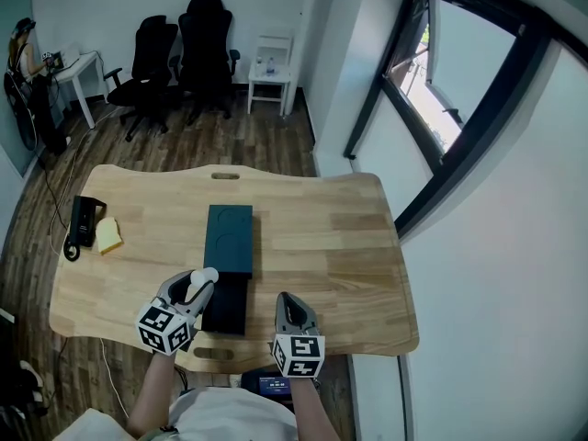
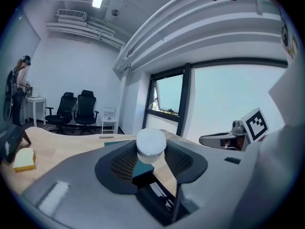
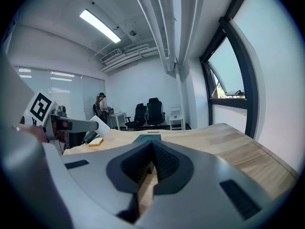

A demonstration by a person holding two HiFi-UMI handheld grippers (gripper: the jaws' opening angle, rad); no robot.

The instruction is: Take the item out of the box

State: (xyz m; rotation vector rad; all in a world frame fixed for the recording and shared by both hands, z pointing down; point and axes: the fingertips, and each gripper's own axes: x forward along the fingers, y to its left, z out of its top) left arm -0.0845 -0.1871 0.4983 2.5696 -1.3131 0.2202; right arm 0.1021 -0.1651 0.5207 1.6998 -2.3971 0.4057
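Left tool point(image 1: 200, 285) and right tool point(image 1: 287, 301) are hovering over the counter's point(image 1: 349, 246) near edge, flanking the dark box point(image 1: 229, 237). I'm seeing the left pinching a white cylinder point(image 2: 151, 144) at the box's left edge, and the right's jaws resting together, empty.

No readable word, brand or number is showing anywhere: only black-and-white square markers are facing up on the cubes of the left gripper point(image 1: 196, 286) and right gripper point(image 1: 287, 299), and a small screen point(image 1: 274, 385) under the table's point(image 1: 349, 246) near edge is glowing illegibly.
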